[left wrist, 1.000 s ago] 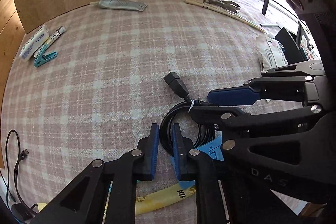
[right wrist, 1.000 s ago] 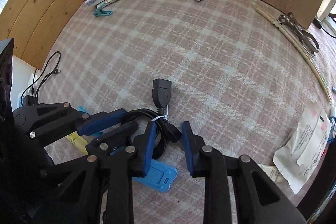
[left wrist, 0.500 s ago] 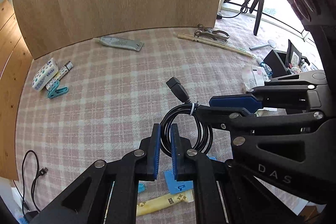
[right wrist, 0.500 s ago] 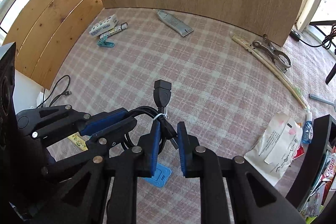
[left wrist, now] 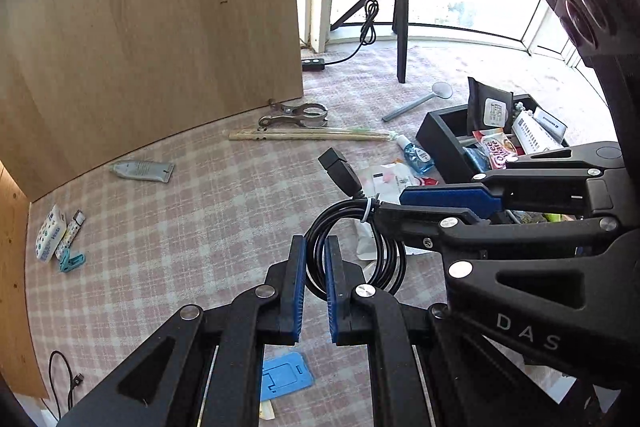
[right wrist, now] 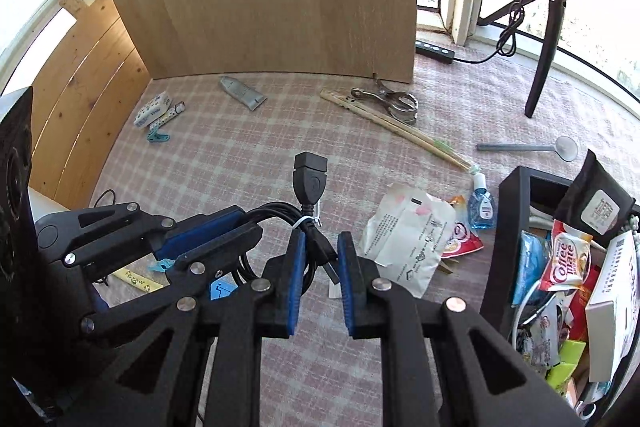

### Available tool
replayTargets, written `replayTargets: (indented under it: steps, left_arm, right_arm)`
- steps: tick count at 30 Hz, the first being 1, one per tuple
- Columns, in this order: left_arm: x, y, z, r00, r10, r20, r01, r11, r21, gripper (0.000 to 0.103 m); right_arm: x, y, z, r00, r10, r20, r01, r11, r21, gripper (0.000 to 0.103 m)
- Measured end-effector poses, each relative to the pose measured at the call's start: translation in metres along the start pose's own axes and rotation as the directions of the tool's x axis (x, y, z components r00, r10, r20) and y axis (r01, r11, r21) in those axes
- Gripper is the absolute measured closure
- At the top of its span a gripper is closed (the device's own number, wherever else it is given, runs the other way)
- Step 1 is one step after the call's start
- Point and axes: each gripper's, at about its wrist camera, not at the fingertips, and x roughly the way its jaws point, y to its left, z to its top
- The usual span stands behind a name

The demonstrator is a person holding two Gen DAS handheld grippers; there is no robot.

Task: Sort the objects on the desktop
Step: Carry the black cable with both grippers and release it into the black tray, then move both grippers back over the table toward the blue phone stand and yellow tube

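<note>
A coiled black USB cable (left wrist: pixel 385 259) with a white tie hangs above the pink plaid tablecloth (left wrist: pixel 200 227), held by both grippers. My left gripper (left wrist: pixel 315 247) is shut on the left side of the coil. My right gripper (right wrist: pixel 320 247) is shut on the cable (right wrist: pixel 309 183) just below the tie, with the socket end sticking up past its tips. In the left wrist view the right gripper (left wrist: pixel 436 205) reaches in from the right. In the right wrist view the left gripper (right wrist: pixel 236 227) reaches in from the left.
A black organizer box (right wrist: pixel 512 211) full of packets stands at the right. On the cloth lie a white packet (right wrist: pixel 404 235), sanitizer bottle (right wrist: pixel 482 203), chopsticks (left wrist: pixel 308 135), metal tongs (left wrist: pixel 296 115), a tube (left wrist: pixel 142 171), tissue pack (left wrist: pixel 50 233), teal clip (left wrist: pixel 72 261) and blue stand (left wrist: pixel 284 377). A wooden panel (left wrist: pixel 160 27) backs the table.
Both grippers closed on the cable and lifted it off the cloth. They rose and swung right, bringing the black box and window into view.
</note>
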Motion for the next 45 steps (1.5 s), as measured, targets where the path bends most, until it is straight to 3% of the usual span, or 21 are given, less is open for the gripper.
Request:
replayTargets:
  steps: [7, 14, 20, 22, 23, 27, 45]
  left_arm:
    - [0.004, -0.101, 0.029, 0.993, -0.117, 0.005, 0.114, 0.977, 0.182, 0.095]
    - [0.000, -0.196, 0.031, 0.974, -0.226, -0.028, 0.222, 0.919, 0.326, 0.095]
    - [-0.008, -0.249, 0.030, 0.957, -0.282, -0.062, 0.284, 0.878, 0.386, 0.091]
    - [-0.007, -0.253, 0.034, 0.959, -0.272, -0.081, 0.282, 0.888, 0.362, 0.061]
    - [-0.007, -0.253, 0.035, 0.958, -0.275, -0.078, 0.285, 0.892, 0.351, 0.056]
    - [-0.009, -0.249, 0.036, 0.958, -0.277, -0.075, 0.286, 0.895, 0.341, 0.055]
    - [-0.036, -0.206, 0.030, 0.974, -0.227, -0.018, 0.223, 0.935, 0.274, 0.055]
  right_arm:
    - [-0.057, -0.085, -0.049, 0.995, -0.091, 0.049, 0.080, 0.977, 0.197, 0.087]
    - [-0.110, -0.146, -0.103, 0.977, -0.206, 0.047, 0.178, 0.921, 0.347, 0.087]
    - [-0.148, -0.176, -0.141, 0.952, -0.305, 0.039, 0.258, 0.861, 0.438, 0.085]
    - [-0.158, -0.184, -0.149, 0.933, -0.359, 0.027, 0.306, 0.831, 0.465, 0.079]
    - [-0.163, -0.188, -0.153, 0.928, -0.372, 0.026, 0.315, 0.819, 0.480, 0.074]
    - [-0.178, -0.198, -0.168, 0.920, -0.391, 0.032, 0.320, 0.795, 0.515, 0.063]
    - [-0.169, -0.169, -0.158, 0.920, -0.391, 0.043, 0.331, 0.829, 0.450, 0.060]
